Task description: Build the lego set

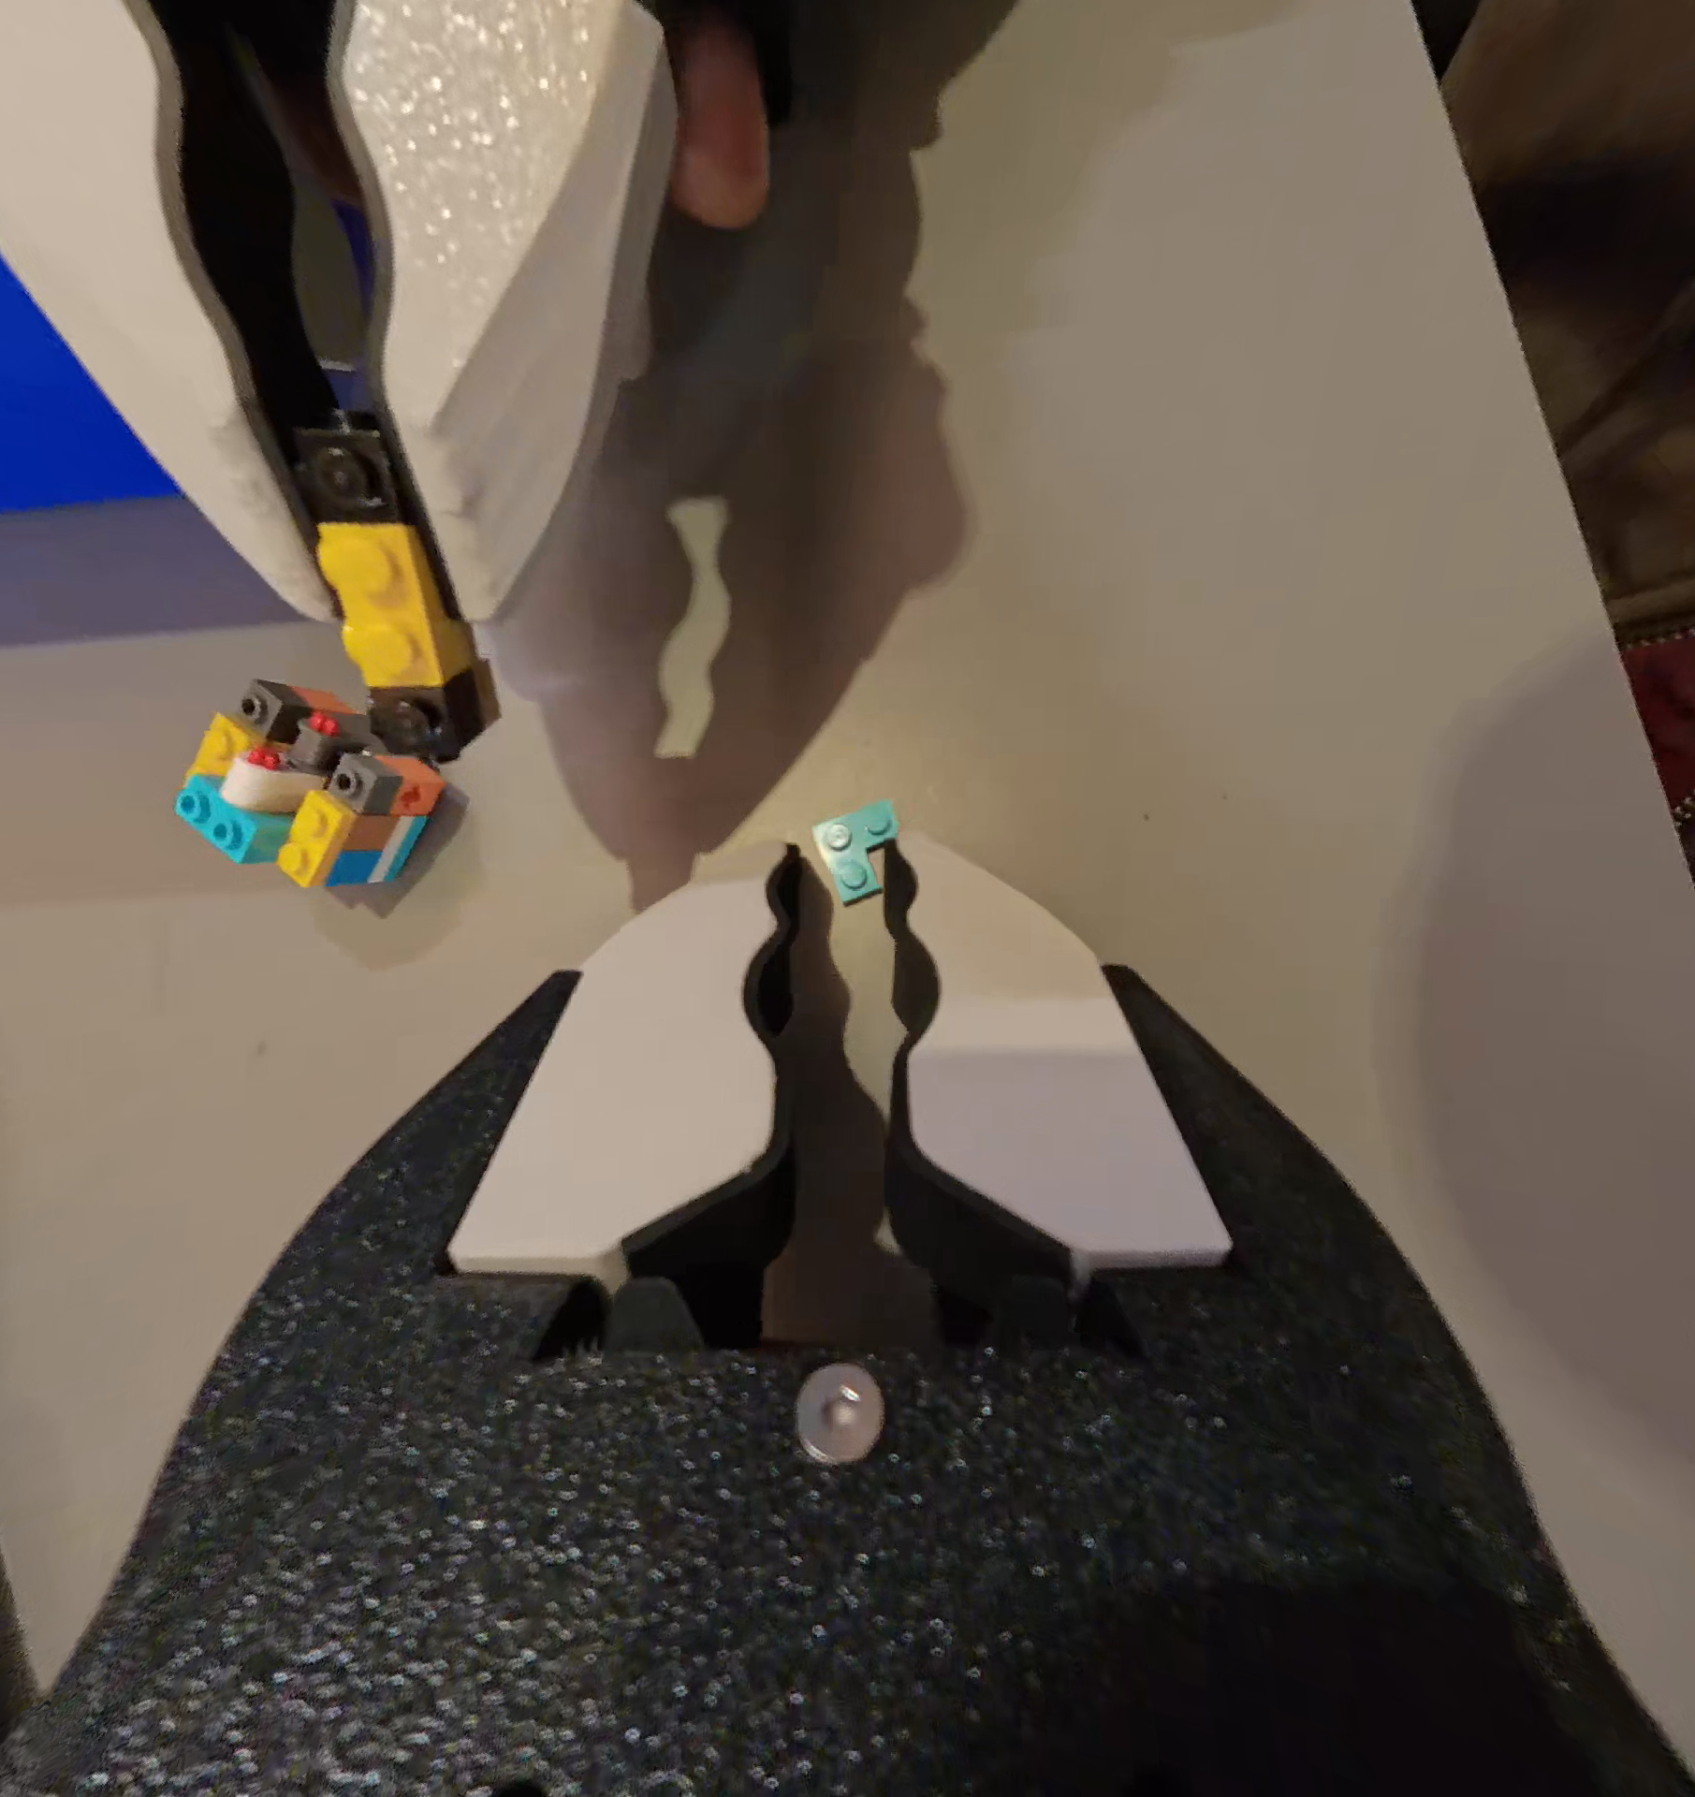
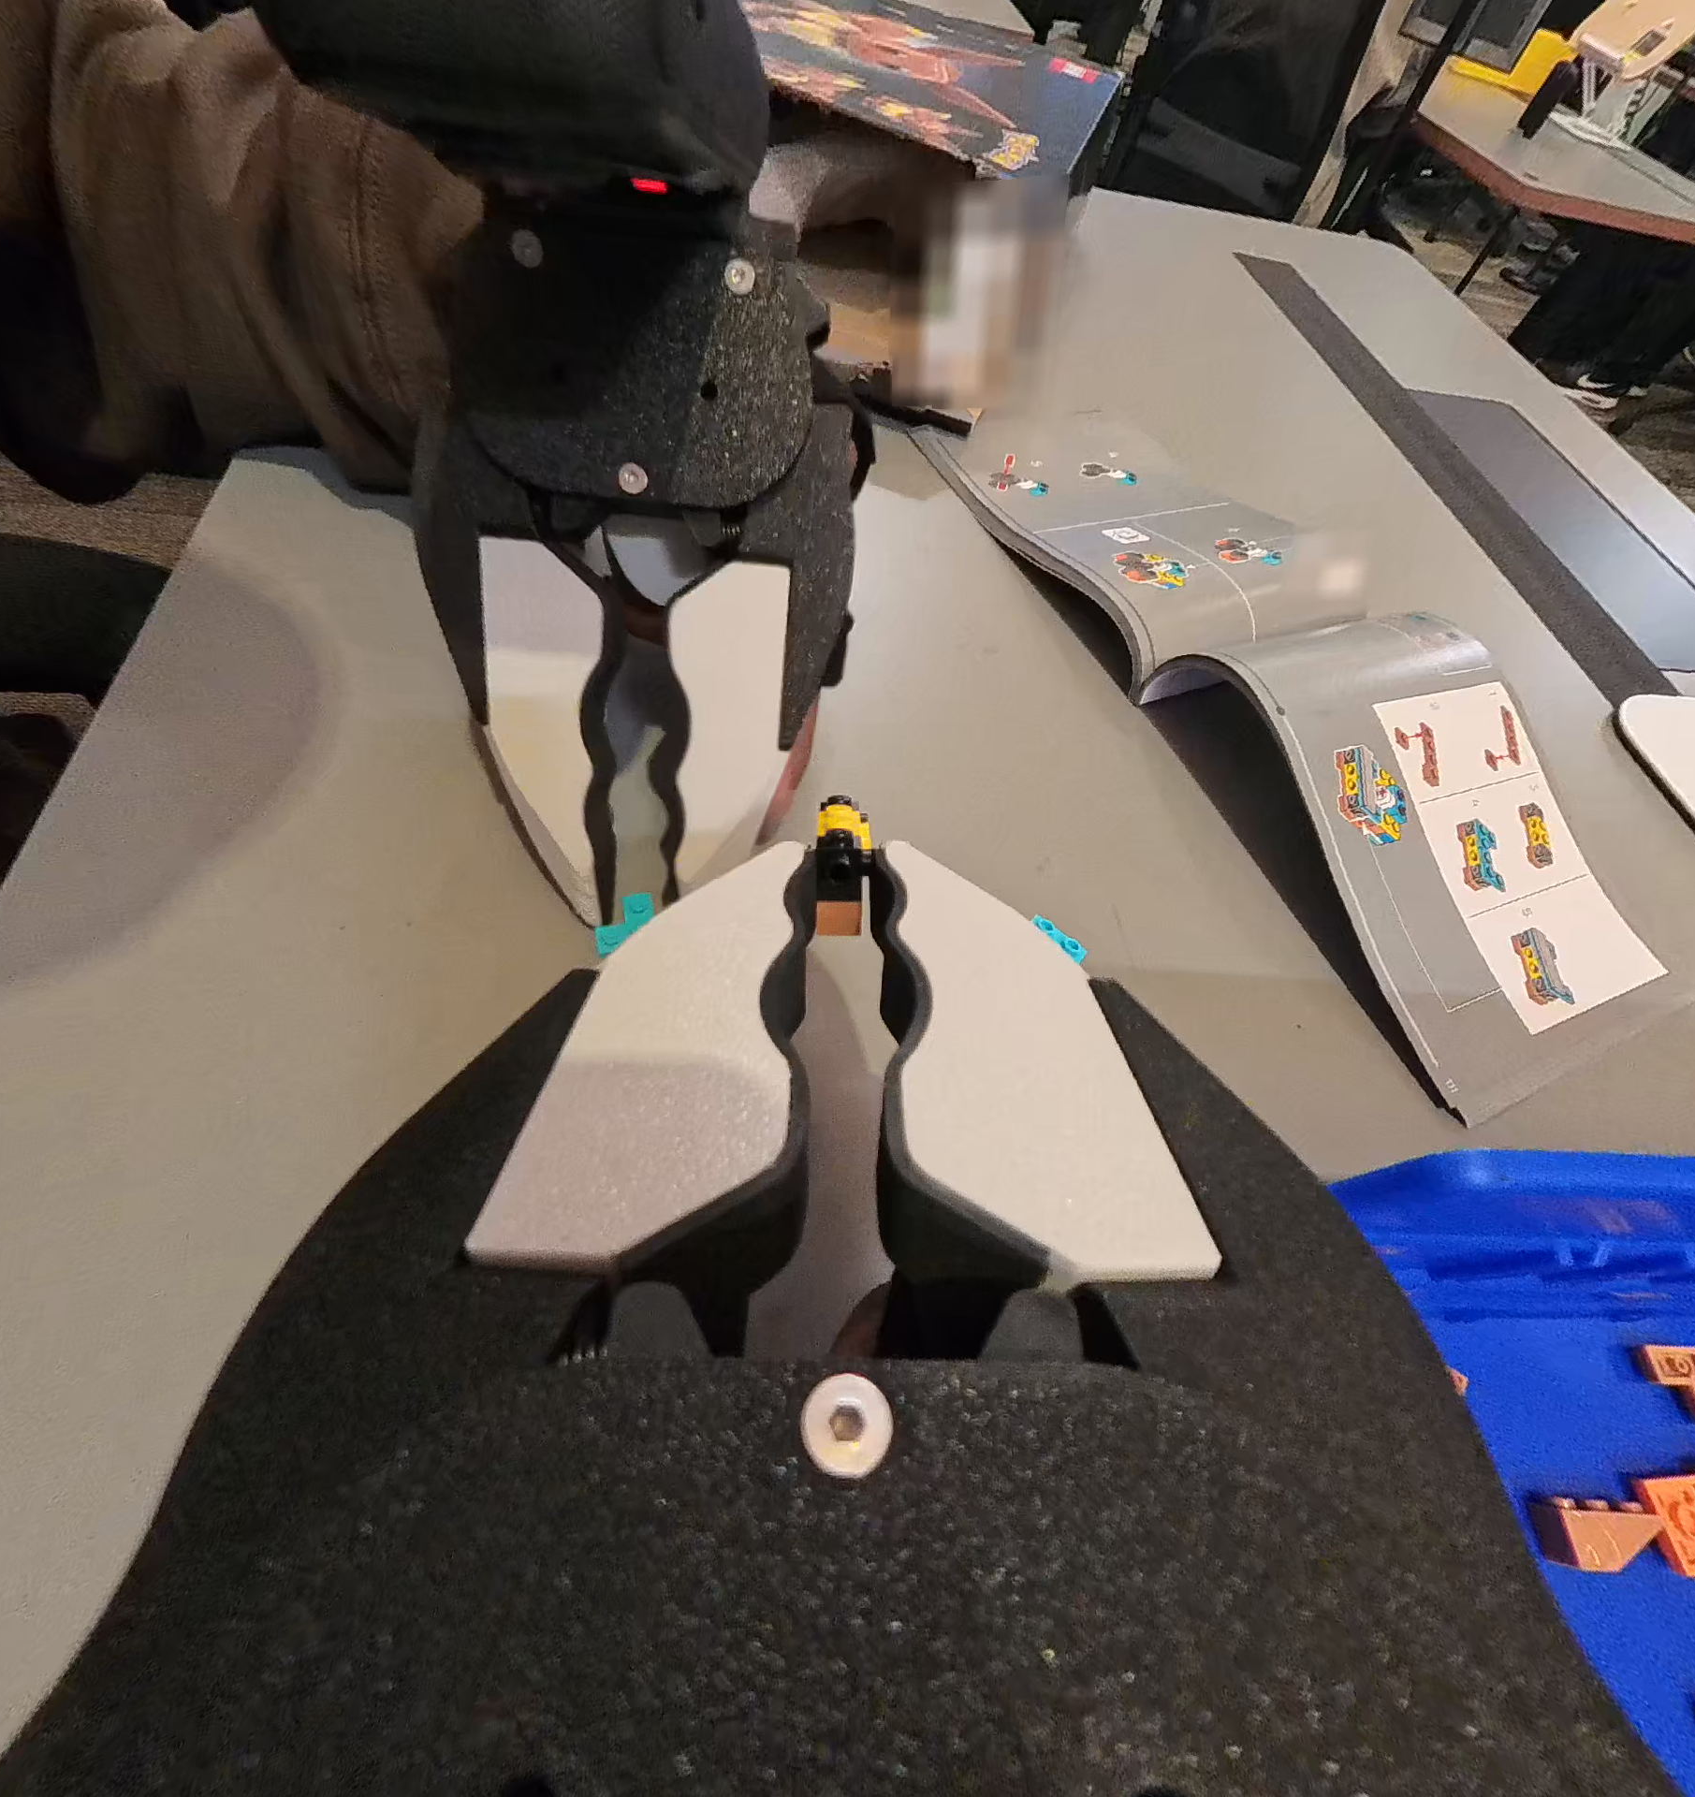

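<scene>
Our right gripper has its jaws clamped on a studded black-and-yellow brick strip above the desk. Our left gripper jaws stand slightly apart around a flat teal L-shaped plate; the multicoloured model sits nearby

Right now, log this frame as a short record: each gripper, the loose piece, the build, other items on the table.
left gripper: open, tips at the teal corner plate
right gripper: shut on yellow-and-black sub-assembly
partial build: on the table, beside the right gripper's tips
instruction booklet: lying open
blue tray: holds orange-brown pieces
</scene>
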The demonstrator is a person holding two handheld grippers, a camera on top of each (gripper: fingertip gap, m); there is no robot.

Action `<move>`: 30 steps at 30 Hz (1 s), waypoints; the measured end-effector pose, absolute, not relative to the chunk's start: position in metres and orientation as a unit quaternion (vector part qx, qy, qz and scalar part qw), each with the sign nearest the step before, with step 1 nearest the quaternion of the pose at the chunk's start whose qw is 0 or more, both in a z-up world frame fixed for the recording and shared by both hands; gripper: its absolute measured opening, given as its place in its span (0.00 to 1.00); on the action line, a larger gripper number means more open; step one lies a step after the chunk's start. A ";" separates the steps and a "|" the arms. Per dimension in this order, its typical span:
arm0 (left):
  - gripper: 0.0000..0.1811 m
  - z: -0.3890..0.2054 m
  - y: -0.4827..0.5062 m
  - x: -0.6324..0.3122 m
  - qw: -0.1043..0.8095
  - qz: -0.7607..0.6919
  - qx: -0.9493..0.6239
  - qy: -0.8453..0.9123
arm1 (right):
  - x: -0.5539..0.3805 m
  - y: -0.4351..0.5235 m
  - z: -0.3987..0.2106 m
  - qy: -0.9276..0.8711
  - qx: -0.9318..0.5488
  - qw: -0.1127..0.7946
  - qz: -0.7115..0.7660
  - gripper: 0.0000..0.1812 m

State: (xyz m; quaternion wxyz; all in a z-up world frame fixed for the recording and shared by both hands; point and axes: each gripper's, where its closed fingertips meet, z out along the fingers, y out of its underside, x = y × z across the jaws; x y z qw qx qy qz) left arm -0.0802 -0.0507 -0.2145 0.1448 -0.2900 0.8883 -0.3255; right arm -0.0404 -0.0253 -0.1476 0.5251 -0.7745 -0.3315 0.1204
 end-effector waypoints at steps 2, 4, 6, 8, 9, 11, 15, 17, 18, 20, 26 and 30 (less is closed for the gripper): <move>0.06 -0.215 -0.054 -0.080 0.142 -0.332 -0.289 0.887 | -0.040 -0.025 -0.148 -0.331 -0.775 0.525 0.118 0.05; 0.05 -0.215 -0.055 -0.078 0.144 -0.332 -0.292 0.885 | -0.040 -0.024 -0.149 -0.331 -0.776 0.525 0.112 0.05; 0.05 -0.215 -0.055 -0.077 0.138 -0.334 -0.300 0.883 | -0.040 -0.023 -0.150 -0.330 -0.776 0.527 0.102 0.05; 0.05 -0.213 -0.052 -0.076 0.137 -0.341 -0.311 0.877 | -0.039 -0.021 -0.150 -0.328 -0.777 0.530 0.091 0.05; 0.04 -0.210 -0.048 -0.074 0.139 -0.348 -0.322 0.870 | -0.038 -0.020 -0.150 -0.325 -0.776 0.534 0.085 0.05; 0.05 -0.196 -0.040 -0.067 0.152 -0.378 -0.350 0.844 | -0.036 -0.017 -0.148 -0.316 -0.773 0.546 0.072 0.05; 0.04 -0.156 -0.016 -0.053 0.196 -0.460 -0.409 0.763 | -0.031 -0.012 -0.137 -0.292 -0.758 0.582 0.041 0.05; 0.04 -0.142 -0.007 -0.047 0.221 -0.484 -0.426 0.731 | -0.029 -0.011 -0.132 -0.279 -0.752 0.596 0.033 0.05; 0.04 -0.138 -0.003 -0.045 0.228 -0.490 -0.433 0.721 | -0.028 -0.010 -0.130 -0.275 -0.750 0.601 0.029 0.05; 0.04 -0.132 0.001 -0.041 0.244 -0.498 -0.446 0.703 | -0.027 -0.009 -0.128 -0.270 -0.746 0.609 0.016 0.05; 0.04 -0.118 0.002 -0.033 0.267 -0.531 -0.465 0.656 | -0.023 -0.007 -0.120 -0.259 -0.733 0.629 -0.021 0.05; 0.04 -0.112 0.002 -0.029 0.278 -0.544 -0.474 0.634 | -0.022 -0.006 -0.118 -0.256 -0.727 0.635 -0.042 0.05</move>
